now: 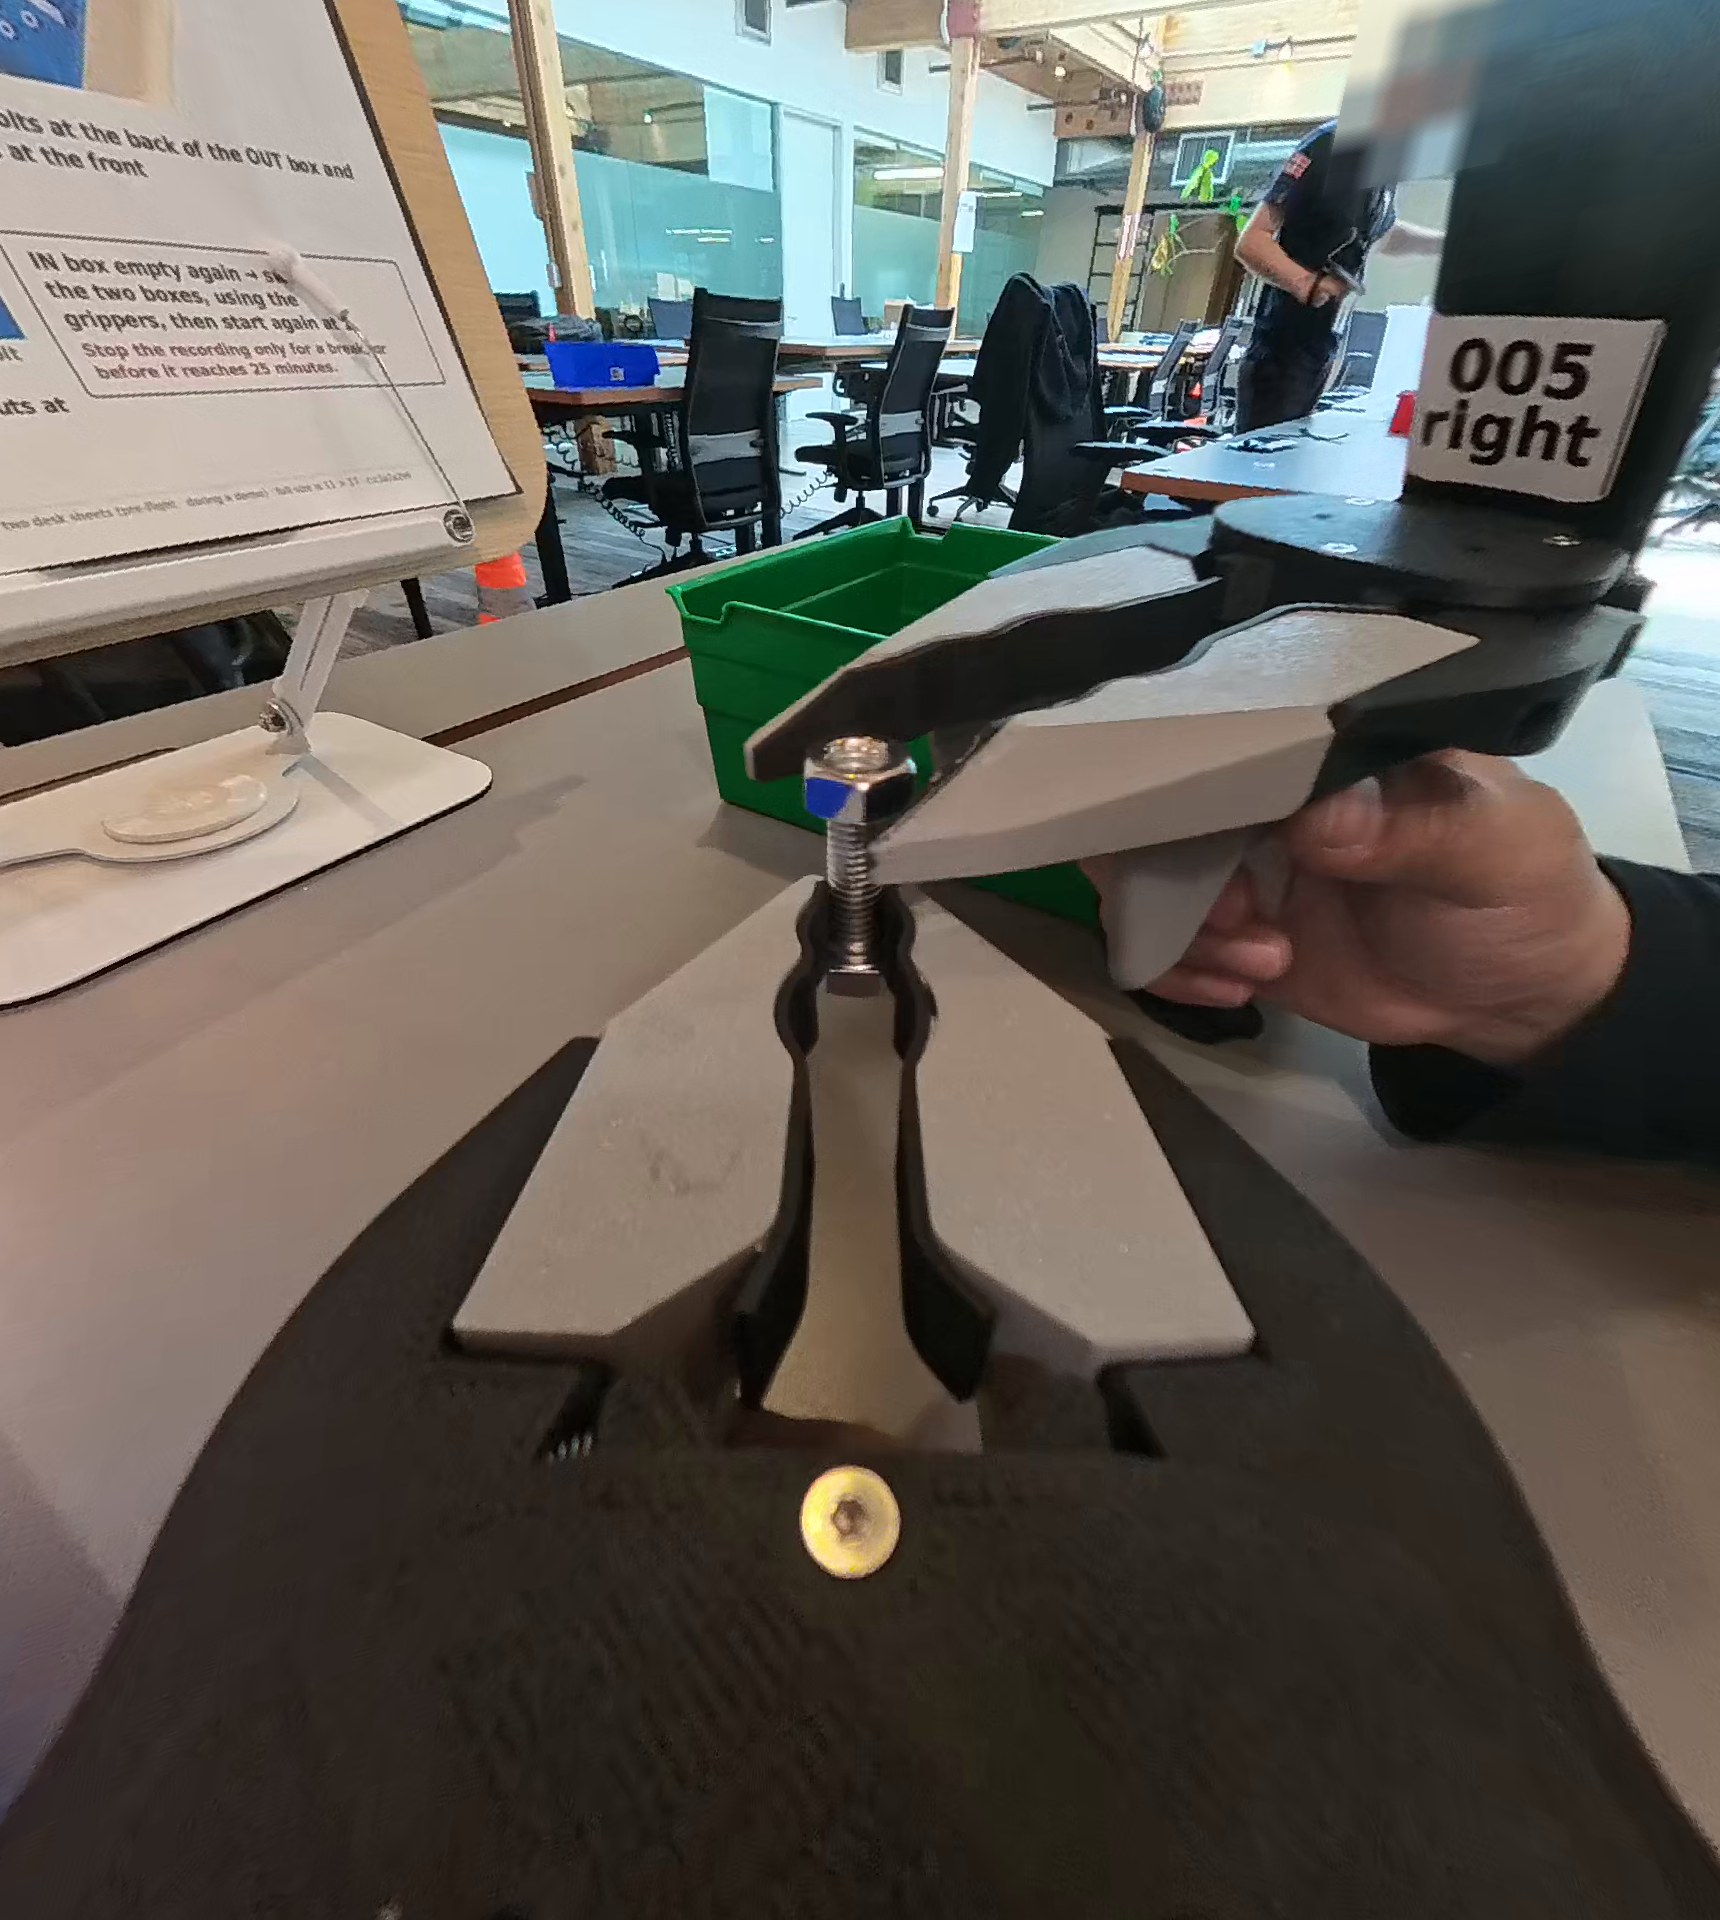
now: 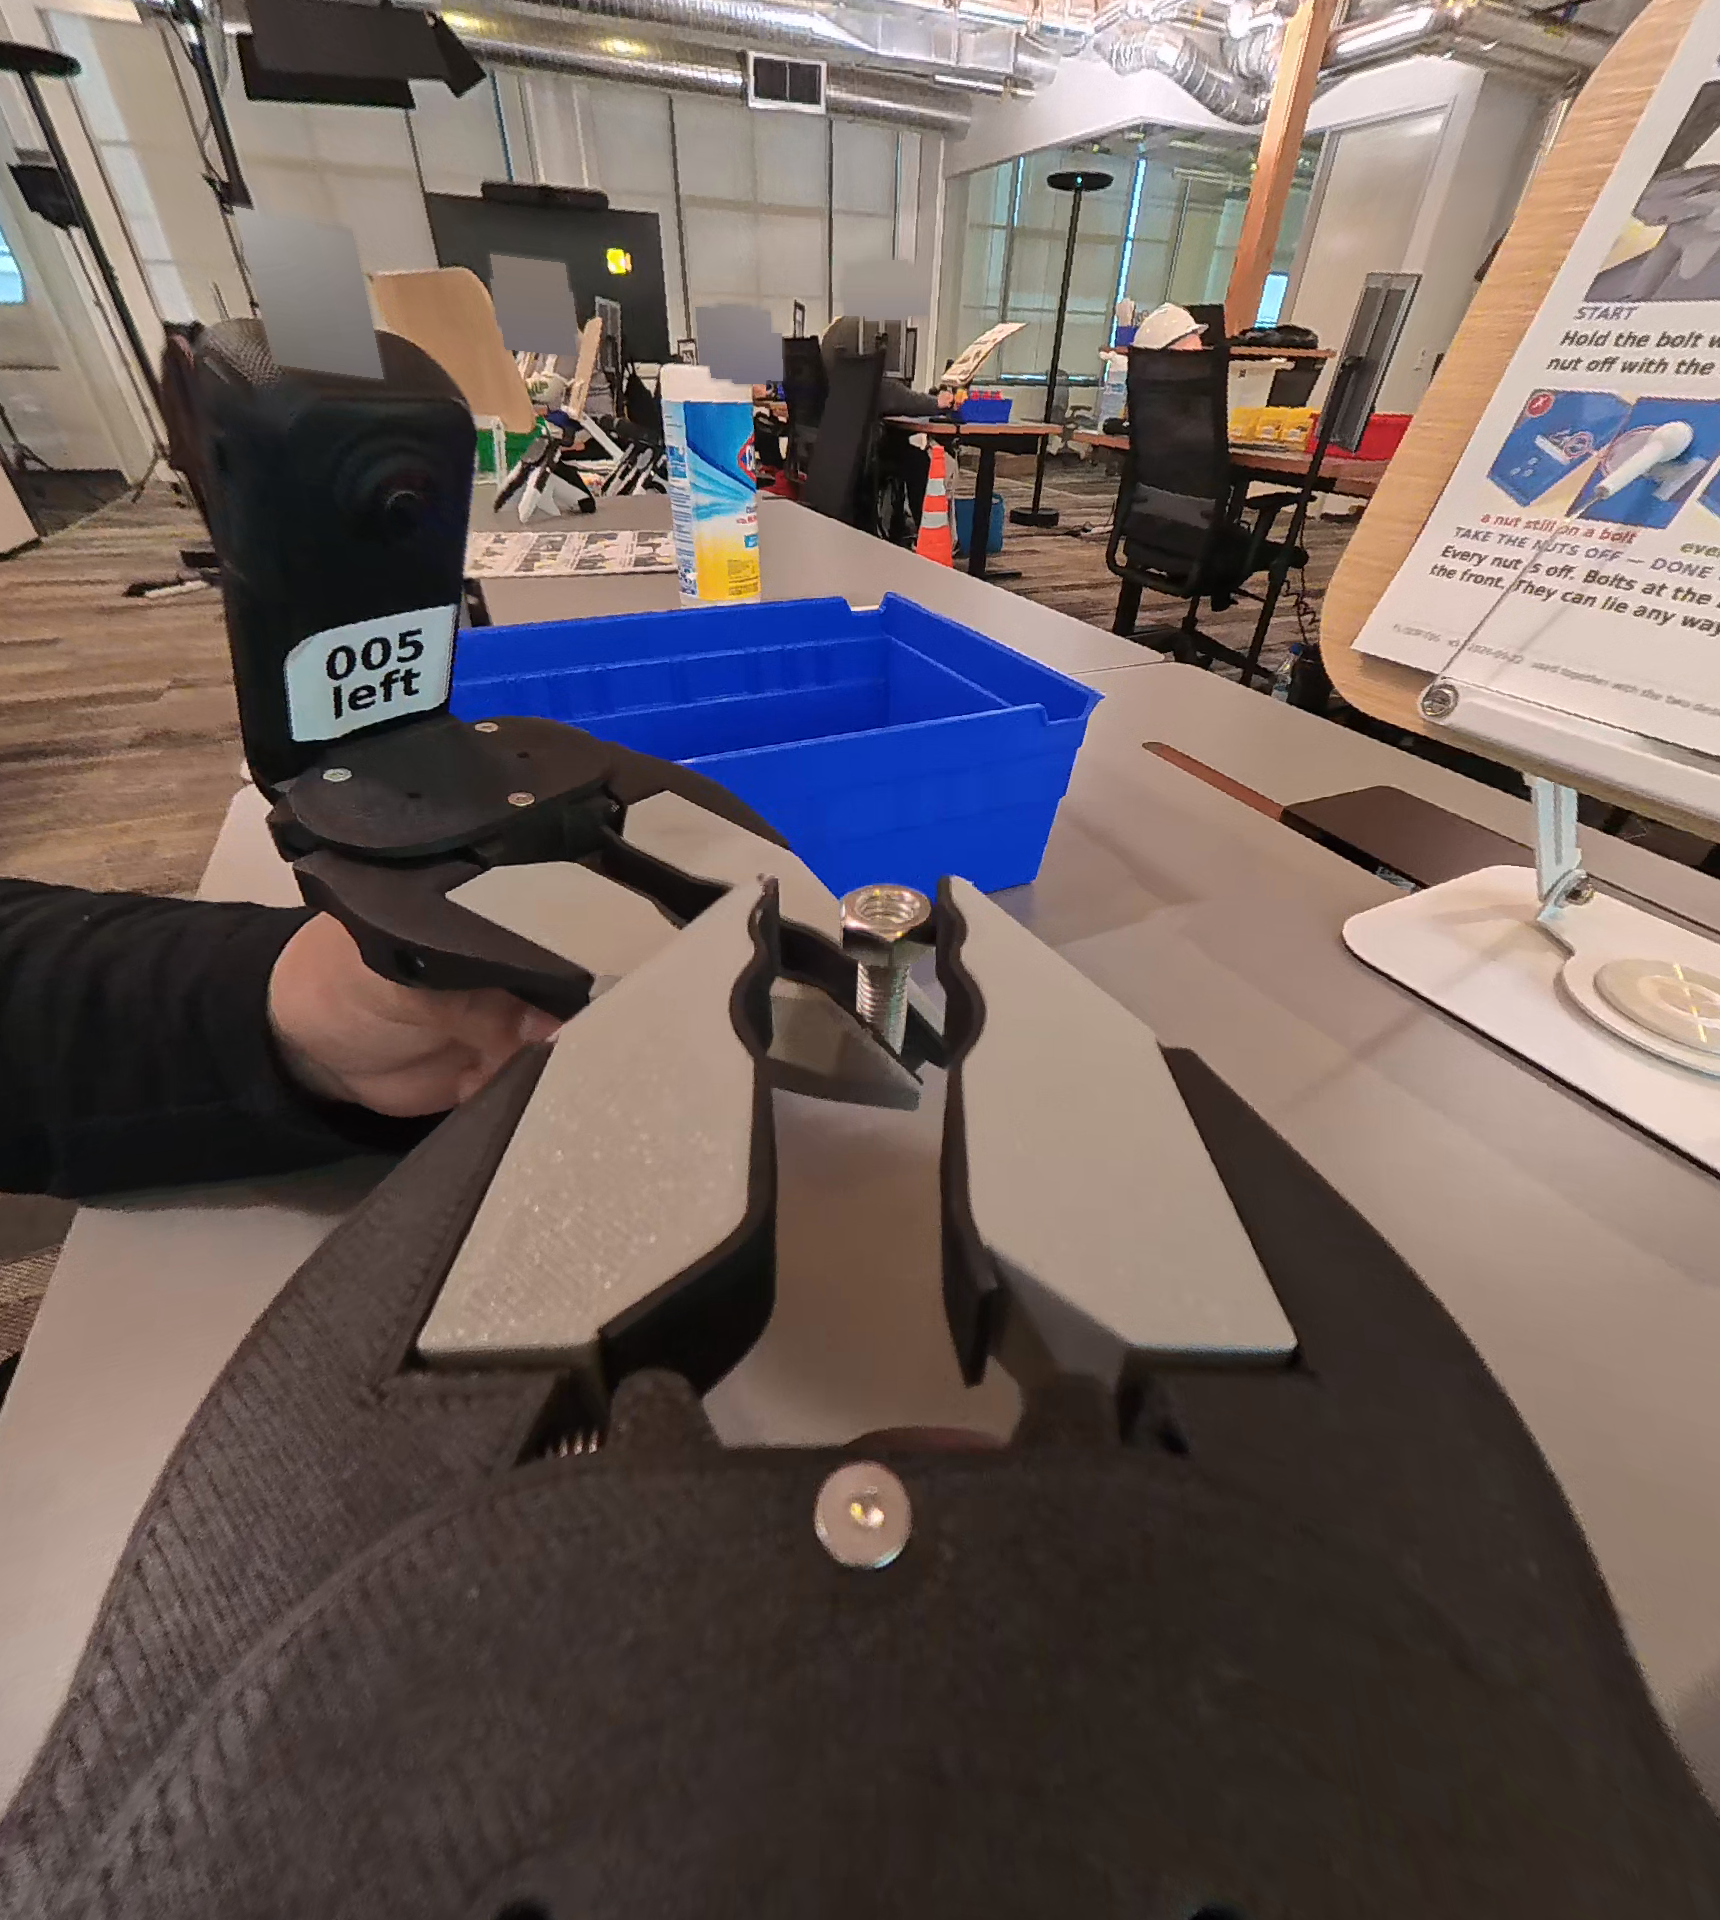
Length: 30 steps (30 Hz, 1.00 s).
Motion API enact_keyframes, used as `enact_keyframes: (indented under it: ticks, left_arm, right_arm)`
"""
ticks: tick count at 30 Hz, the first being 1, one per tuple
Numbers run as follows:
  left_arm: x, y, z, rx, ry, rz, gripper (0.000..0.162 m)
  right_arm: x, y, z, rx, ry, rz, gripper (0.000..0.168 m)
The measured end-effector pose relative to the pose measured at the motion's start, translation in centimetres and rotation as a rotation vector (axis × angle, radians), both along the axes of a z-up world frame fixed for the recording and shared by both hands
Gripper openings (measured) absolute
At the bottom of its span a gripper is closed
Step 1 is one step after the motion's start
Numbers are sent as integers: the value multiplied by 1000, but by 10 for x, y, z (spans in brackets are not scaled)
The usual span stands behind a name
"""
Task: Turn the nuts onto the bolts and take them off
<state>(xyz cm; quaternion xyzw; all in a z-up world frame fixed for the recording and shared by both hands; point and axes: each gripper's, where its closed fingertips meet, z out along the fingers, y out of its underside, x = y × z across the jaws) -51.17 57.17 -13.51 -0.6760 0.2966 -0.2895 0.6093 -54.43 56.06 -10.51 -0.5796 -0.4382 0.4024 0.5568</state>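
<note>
A steel bolt (image 1: 851, 904) stands upright, thread up, above the grey table (image 1: 212, 1195). My left gripper (image 1: 851, 925) is shut on its lower shaft, just above the head. A hex nut (image 1: 861, 784) with a blue mark sits at the top of the thread. My right gripper (image 1: 820, 805) comes in from the right, jaws closed around the nut. In the right wrist view the nut (image 2: 885, 914) sits between the tips of my right gripper (image 2: 854, 894), against the right finger. The bolt (image 2: 882, 997) hangs below it, held by the left gripper (image 2: 877, 1044) reaching in from the left.
A green bin (image 1: 783, 644) stands just behind the bolt. A blue bin (image 2: 835, 790) stands beyond the grippers in the right wrist view. An instruction board (image 1: 160, 312) on a white stand (image 2: 1458, 956) is at the table's side. A wipes canister (image 2: 716, 488) stands behind the blue bin.
</note>
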Motion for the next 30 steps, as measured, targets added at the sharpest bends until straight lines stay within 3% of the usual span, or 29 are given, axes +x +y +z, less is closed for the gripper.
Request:
enact_keyframes:
  ticks: [3, 11, 20, 24, 30]
  left_arm:
    - [5, -4, 0, -3, 0, -24, 6]
    - [16, -13, 1, 14, 14, -76, 6]
    - [14, -12, 0, 33, 35, -58, 6]
    - [8, -8, 3, 26, 9, -38, 7]
    - [-6, 3, 4, 12, -7, 25, 6]
  right_arm:
    - [-3, -1, 0, -38, 24, 21, 28]
    - [-4, -4, -3, -49, 8, 45, 13]
    - [-3, -2, -5, -51, -9, 37, 13]
    - [-3, 1, -7, -84, -1, 36, 33]
    - [1, 2, -1, -50, 16, 10, 32]
